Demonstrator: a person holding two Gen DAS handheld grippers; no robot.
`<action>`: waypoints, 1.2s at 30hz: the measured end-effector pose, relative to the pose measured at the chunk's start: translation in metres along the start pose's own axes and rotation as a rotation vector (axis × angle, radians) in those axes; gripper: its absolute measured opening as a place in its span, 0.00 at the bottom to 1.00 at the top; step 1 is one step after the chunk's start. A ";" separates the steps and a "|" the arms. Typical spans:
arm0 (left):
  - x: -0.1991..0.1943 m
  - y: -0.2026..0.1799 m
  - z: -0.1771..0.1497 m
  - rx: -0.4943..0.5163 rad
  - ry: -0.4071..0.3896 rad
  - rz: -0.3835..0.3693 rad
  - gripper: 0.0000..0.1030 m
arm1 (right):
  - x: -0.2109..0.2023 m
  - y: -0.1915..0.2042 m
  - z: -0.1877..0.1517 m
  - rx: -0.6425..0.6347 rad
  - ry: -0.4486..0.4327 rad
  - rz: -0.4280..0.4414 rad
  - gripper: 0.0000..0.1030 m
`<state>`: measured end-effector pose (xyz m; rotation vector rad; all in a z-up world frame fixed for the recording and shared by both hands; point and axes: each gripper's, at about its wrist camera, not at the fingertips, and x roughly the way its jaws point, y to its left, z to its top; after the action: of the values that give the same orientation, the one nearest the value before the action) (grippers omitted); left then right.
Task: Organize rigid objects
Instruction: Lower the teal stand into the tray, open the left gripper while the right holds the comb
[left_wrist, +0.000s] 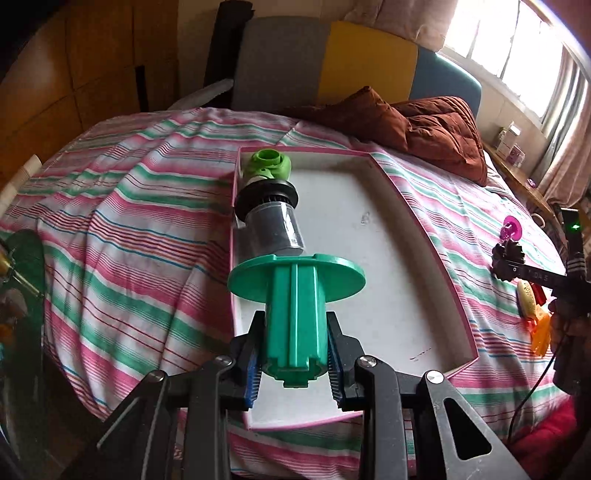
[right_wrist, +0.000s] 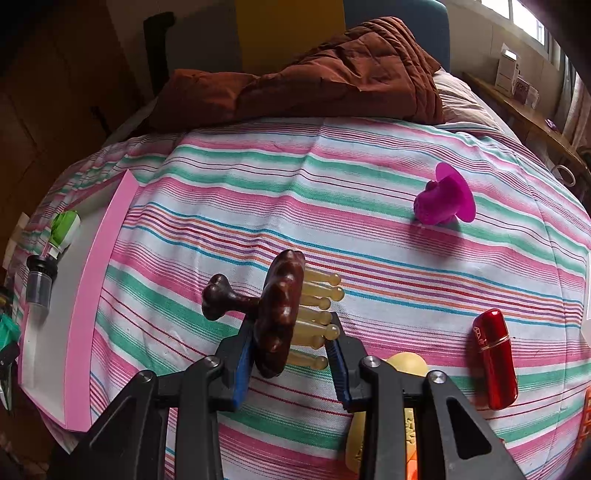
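My left gripper (left_wrist: 295, 352) is shut on a teal flanged spool (left_wrist: 295, 302), held over the near left part of the pink-rimmed white tray (left_wrist: 406, 258). In the tray's far left corner lie a lime green piece (left_wrist: 269, 166) and a clear cup with a black collar (left_wrist: 271, 218). My right gripper (right_wrist: 291, 356) is shut on a dark brown comb with pale yellow teeth (right_wrist: 280, 314), above the striped sheet (right_wrist: 332, 229). The right gripper also shows at the right edge of the left wrist view (left_wrist: 513, 267). The tray (right_wrist: 79, 332) lies at the left of the right wrist view.
On the sheet lie a magenta flanged piece (right_wrist: 445, 201), a red capsule-shaped case (right_wrist: 496, 360), a pale yellow object (right_wrist: 408, 363) and orange items (right_wrist: 585, 421). A brown quilt (right_wrist: 332, 70) is bunched at the far side. A shelf with boxes (right_wrist: 515, 79) runs under the window.
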<state>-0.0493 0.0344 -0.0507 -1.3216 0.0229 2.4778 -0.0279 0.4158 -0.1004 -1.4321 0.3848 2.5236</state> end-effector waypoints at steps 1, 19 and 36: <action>0.004 -0.001 0.001 0.002 0.008 0.005 0.29 | 0.000 0.000 0.000 -0.002 0.001 0.000 0.34; 0.000 0.004 0.004 0.026 -0.053 0.082 0.35 | 0.000 0.000 0.003 -0.004 0.003 -0.006 0.34; -0.047 -0.009 0.003 0.072 -0.153 0.115 0.44 | -0.001 0.014 -0.003 -0.044 0.008 -0.005 0.34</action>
<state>-0.0253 0.0299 -0.0099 -1.1285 0.1547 2.6409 -0.0294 0.4019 -0.0989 -1.4571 0.3288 2.5389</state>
